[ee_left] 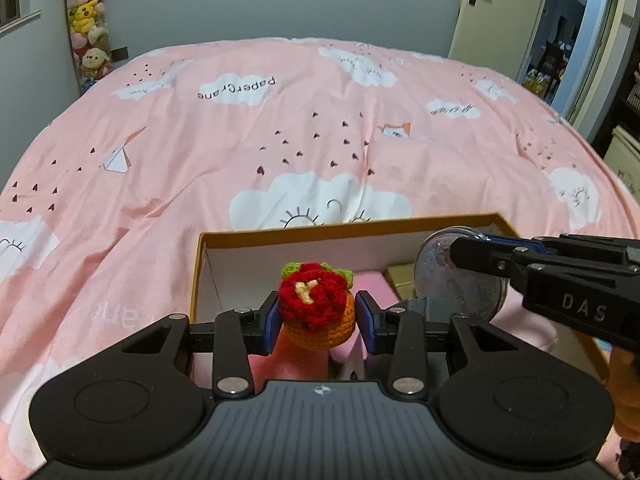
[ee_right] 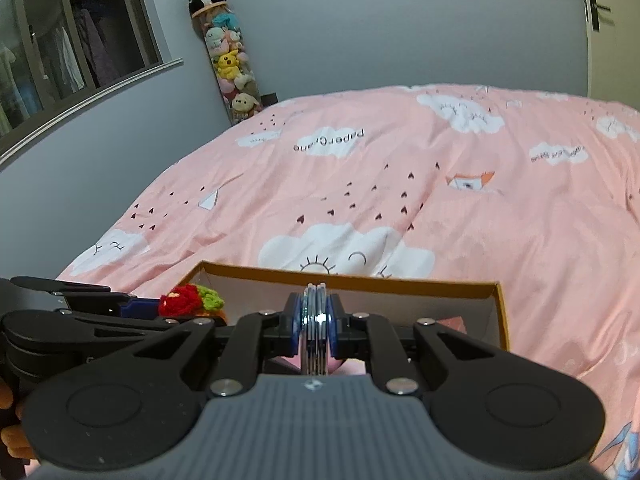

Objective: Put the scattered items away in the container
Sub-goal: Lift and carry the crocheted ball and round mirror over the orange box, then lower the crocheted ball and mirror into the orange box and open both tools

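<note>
My left tool [ee_left: 316, 320] is closed on a crocheted flower pot [ee_left: 318, 308], its blue pads pressed to the orange base on either side, the red bloom standing upright above them. My right tool [ee_right: 316, 320] is narrowed onto a flat round disc [ee_right: 316, 320], gripped across its thin faces so that the disc stands on edge; from the left wrist view the same disc [ee_left: 456, 276] shows its broad, glittery face. Both held items hang over the open cardboard box [ee_left: 340, 230], which rests on the bed [ee_left: 240, 140] with its pink cloud-print cover. The box's long axis runs left to right across both views, its far wall ahead of the tools and its near part hidden beneath them. The flower pot sits over the left portion of the interior, close to the left wall; the disc sits over the right portion. Inside, a pink item [ee_left: 370, 280] and a tan card piece [ee_left: 400, 274] already lie on the floor of the box. The relation that governs the coming move, as I judge it, is vertical: each item lies within the rim's outline and needs only lowering and release, neither hand being clearly nearer.
</note>
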